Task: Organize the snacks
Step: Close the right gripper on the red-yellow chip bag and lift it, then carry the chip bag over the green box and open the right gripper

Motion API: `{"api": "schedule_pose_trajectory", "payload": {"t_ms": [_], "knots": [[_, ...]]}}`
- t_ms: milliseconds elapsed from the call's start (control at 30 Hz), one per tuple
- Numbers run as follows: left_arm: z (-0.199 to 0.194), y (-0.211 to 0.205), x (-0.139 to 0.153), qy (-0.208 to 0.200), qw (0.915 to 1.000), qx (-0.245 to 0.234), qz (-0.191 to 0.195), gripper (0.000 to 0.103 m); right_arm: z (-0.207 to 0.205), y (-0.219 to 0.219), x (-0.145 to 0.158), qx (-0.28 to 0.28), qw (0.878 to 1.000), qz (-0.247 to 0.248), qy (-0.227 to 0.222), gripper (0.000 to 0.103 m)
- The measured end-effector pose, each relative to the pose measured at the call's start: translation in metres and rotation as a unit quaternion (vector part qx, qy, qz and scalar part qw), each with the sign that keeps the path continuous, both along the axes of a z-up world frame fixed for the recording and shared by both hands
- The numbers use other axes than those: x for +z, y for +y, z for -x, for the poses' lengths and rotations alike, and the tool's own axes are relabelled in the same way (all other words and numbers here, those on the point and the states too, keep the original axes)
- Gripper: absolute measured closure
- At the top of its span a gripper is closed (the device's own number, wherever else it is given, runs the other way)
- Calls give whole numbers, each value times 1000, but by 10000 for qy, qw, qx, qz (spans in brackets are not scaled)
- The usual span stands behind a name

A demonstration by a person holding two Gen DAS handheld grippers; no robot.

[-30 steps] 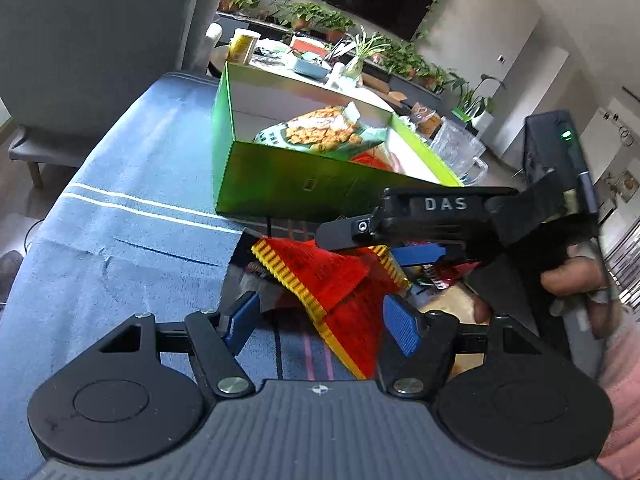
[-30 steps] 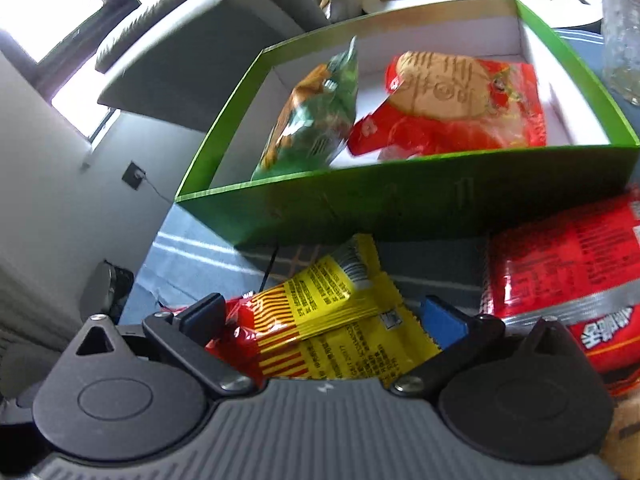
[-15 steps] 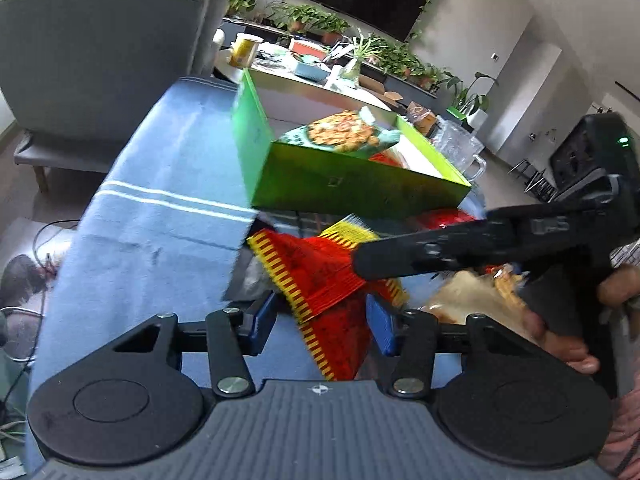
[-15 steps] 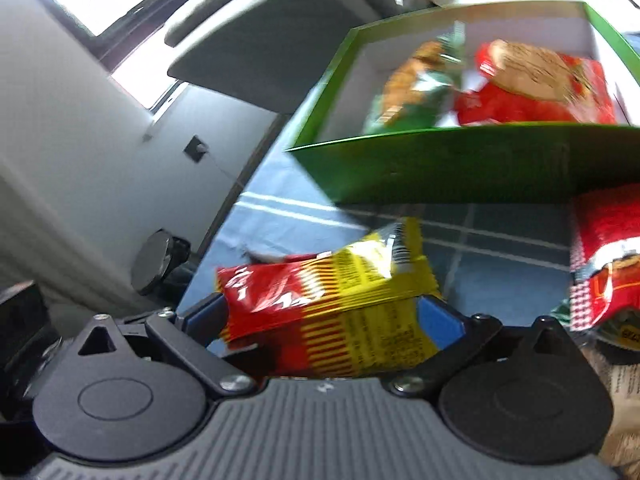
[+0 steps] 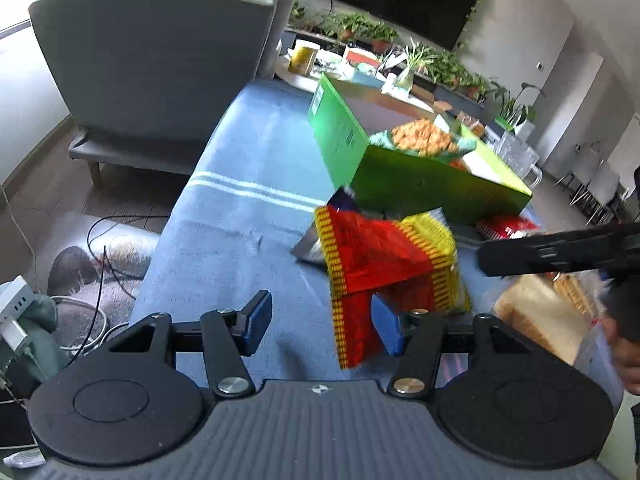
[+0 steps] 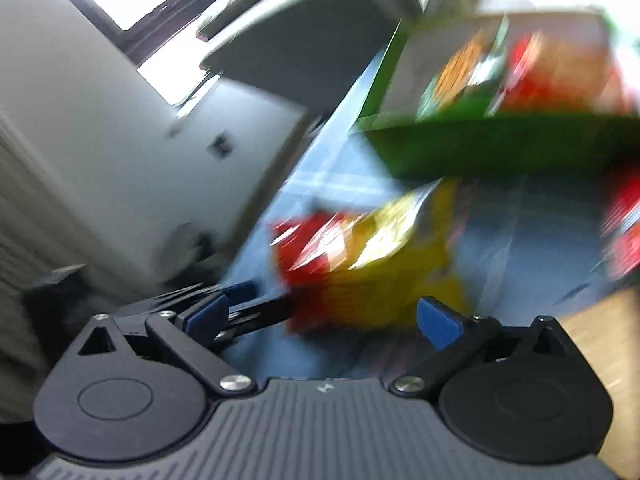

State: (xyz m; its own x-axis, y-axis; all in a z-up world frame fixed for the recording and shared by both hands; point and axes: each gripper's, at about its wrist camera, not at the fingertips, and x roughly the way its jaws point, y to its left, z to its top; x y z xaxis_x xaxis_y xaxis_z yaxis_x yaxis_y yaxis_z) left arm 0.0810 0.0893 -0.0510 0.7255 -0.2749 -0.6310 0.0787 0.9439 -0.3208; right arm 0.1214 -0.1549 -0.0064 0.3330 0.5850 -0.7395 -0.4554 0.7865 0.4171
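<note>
One red-and-yellow snack packet (image 5: 384,256) before one green box (image 5: 420,184), left gripper (image 5: 320,322) fingers opening around nothing, right gripper (image 6: 324,316) fingers spread, grip unclear through blur.

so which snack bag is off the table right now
The red and yellow striped bag, hanging between the two grippers. The green bag sits in the green box; the other red packet lies on the cloth.
</note>
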Motion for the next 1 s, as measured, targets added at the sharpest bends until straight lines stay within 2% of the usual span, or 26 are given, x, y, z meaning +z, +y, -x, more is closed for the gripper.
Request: {"api": "schedule_pose_trajectory", "payload": {"t_ms": [33,100,267,367,467,533,600,667,733,800,900,1000], "knots": [[-1,-1,2,-39,10000,-25,31,51,-2,0,2,-123,9993,286,-229,25],[-4,-6,3,-81,9999,-88,25,51,-10,1,-3,-274,9976,564,-291,25],[-12,-22,-3,-11,9995,-277,-118,51,-38,3,-34,-284,9978,328,494,25],[-18,-26,-7,10,9994,-305,-167,50,-47,5,-39,-344,9976,137,590,24],[-21,-26,-6,6,9995,-296,-98,60,-46,11,-38,-327,9976,211,572,24],[-18,-28,-4,-49,9993,-333,-150,64,-40,12,-37,-312,9980,287,477,30],[-14,-30,-1,-157,9989,-360,-264,64,-34,12,-34,-371,9979,365,374,44],[-11,-28,2,-195,9988,-401,-185,60,-29,11,-31,-410,9981,353,290,52],[-10,-26,3,-215,9986,-489,17,43,-24,5,-28,-426,9984,326,202,54],[-11,-26,2,-158,9981,-574,123,35,-20,0,-26,-389,9987,277,159,55],[-14,-34,-4,-61,9976,-689,54,34,-19,-4,-30,-462,9981,354,216,55],[-18,-37,-9,-29,9982,-599,-88,34,-21,-4,-35,-566,9973,410,244,58]]}}
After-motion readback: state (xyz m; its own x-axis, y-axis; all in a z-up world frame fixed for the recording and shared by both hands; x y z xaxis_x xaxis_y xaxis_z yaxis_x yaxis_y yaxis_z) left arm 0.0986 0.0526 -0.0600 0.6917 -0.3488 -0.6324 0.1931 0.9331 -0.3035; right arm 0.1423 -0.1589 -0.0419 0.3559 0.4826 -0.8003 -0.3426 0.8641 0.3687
